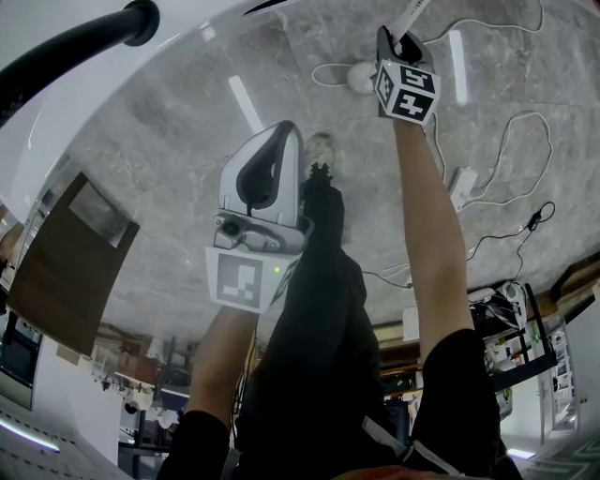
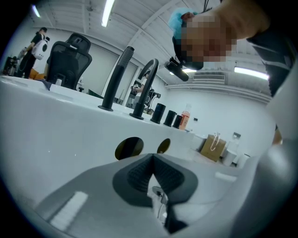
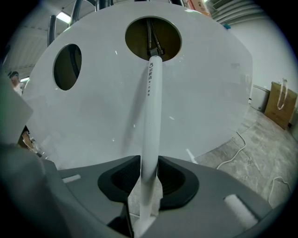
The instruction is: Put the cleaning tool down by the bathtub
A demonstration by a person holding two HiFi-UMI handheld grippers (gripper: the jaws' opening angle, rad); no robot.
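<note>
The cleaning tool's white handle (image 3: 151, 116) leans up against the white bathtub wall (image 3: 209, 83), its top end at a round hole (image 3: 152, 37). My right gripper (image 3: 150, 174) is open, with the handle standing between its pads; a sliver of gap shows on the left. In the head view the right gripper (image 1: 398, 37) reaches out at the top, and the handle (image 1: 415, 11) runs off the frame there. My left gripper (image 1: 281, 131) hovers mid-frame, shut and empty. The left gripper (image 2: 151, 172) faces the bathtub side (image 2: 56, 135).
Black faucets (image 2: 144, 88) and bottles (image 2: 185, 118) stand on the tub rim. Cables (image 1: 506, 141) and a white power strip (image 1: 462, 183) lie on the marble floor. A brown paper bag (image 1: 66, 253) stands at the left. The person's black-trousered leg (image 1: 319, 309) is below the left gripper.
</note>
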